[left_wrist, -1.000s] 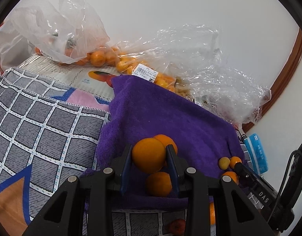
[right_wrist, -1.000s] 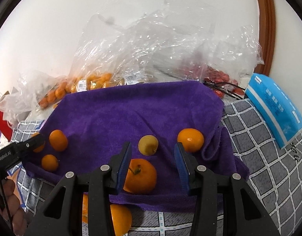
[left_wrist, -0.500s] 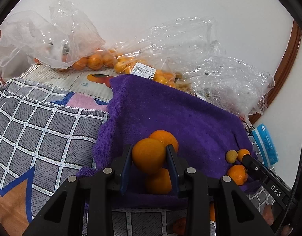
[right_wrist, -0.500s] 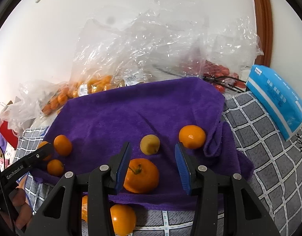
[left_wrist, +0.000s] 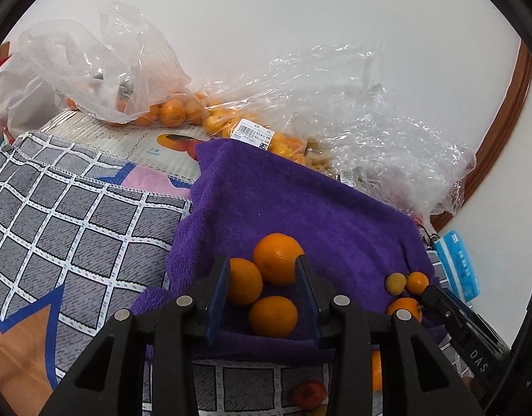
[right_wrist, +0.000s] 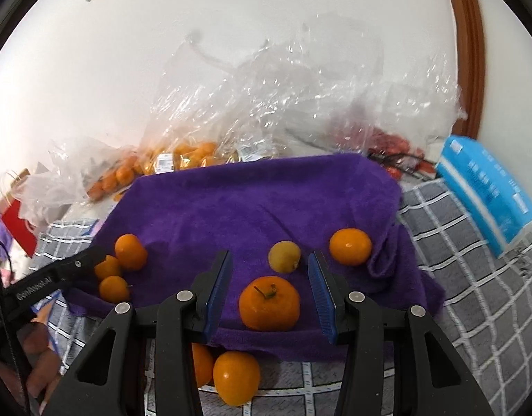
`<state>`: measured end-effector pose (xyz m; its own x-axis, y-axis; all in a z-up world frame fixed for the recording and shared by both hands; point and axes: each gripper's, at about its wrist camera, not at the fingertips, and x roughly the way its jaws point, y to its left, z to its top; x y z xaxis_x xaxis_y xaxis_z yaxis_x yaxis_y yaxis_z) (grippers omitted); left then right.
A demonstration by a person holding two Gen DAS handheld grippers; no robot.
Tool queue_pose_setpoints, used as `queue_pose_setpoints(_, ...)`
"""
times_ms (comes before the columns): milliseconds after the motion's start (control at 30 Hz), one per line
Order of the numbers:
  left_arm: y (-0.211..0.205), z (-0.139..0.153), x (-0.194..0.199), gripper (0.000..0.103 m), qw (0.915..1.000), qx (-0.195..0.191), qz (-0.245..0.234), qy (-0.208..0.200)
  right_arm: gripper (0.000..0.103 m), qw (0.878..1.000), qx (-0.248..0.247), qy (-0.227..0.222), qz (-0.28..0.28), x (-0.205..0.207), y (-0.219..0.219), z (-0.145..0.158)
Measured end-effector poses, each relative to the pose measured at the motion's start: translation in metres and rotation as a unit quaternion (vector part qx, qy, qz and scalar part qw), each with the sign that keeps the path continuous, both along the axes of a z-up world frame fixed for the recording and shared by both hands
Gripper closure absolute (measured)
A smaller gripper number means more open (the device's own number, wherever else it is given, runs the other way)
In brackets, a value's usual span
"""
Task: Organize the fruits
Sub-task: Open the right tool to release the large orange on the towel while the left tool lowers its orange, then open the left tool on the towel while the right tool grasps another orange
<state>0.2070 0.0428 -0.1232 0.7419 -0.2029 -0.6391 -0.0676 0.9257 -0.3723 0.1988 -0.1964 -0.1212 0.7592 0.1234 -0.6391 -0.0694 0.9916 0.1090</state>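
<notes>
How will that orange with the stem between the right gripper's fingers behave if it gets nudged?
The stemmed orange looks round and smooth, so it would probably roll, though the soft purple towel may slow it. It sits near the towel's front edge, so it could drop off. It looks firm enough to grip.

Three oranges point(left_wrist: 262, 291) are lying together on the towel point(left_wrist: 300, 201); bags of fruit point(left_wrist: 169, 111) are sitting behind it, against the wall.

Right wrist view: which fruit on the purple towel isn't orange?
The small yellow fruit, just beyond the right gripper fingers, behind the stemmed orange. It is pale yellow and smaller; every other fruit on the towel is orange.
</notes>
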Motion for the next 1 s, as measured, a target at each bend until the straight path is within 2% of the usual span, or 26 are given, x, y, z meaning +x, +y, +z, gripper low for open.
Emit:
queue_pose_setpoints(167, 0.0, 0.005, -0.005, 0.063, 0.9999, -0.008, 0.001, -0.01, 0.057, 1.0, -0.02, 0.011, 0.002, -0.01, 0.002, 0.002)
queue_pose_setpoints(333, 0.001, 0.008, -0.007, 0.062, 0.9998, -0.018, 0.002, -0.012, 0.057, 1.0, -0.015, 0.025, -0.003, -0.031, 0.0, -0.002)
queue_pose_setpoints(533, -0.001, 0.009, -0.009, 0.061, 0.9998, -0.012, 0.007, -0.017, 0.057, 0.999, -0.004, 0.043, -0.01, -0.051, 0.005, -0.019)
queue_pose_setpoints(600, -0.001, 0.009, -0.009, 0.061, 0.9998, -0.009, 0.008, -0.016, 0.057, 0.998, -0.011, 0.055, -0.013, -0.051, 0.009, -0.027)
queue_pose_setpoints(767, -0.001, 0.008, -0.009, 0.061, 0.9998, -0.009, 0.007, -0.016, 0.057, 0.998, -0.027, 0.045, -0.022, -0.055, 0.016, -0.029)
queue_pose_setpoints(900, 0.001, 0.009, -0.009, 0.061, 0.9997, -0.012, 0.01, -0.018, 0.055, 0.998, -0.021, 0.064, -0.009, -0.048, 0.021, -0.034)
queue_pose_setpoints(1000, 0.003, 0.009, -0.009, 0.061, 0.9996, -0.018, 0.012, -0.018, 0.055, 0.998, -0.025, 0.06, -0.01, -0.047, 0.025, -0.035)
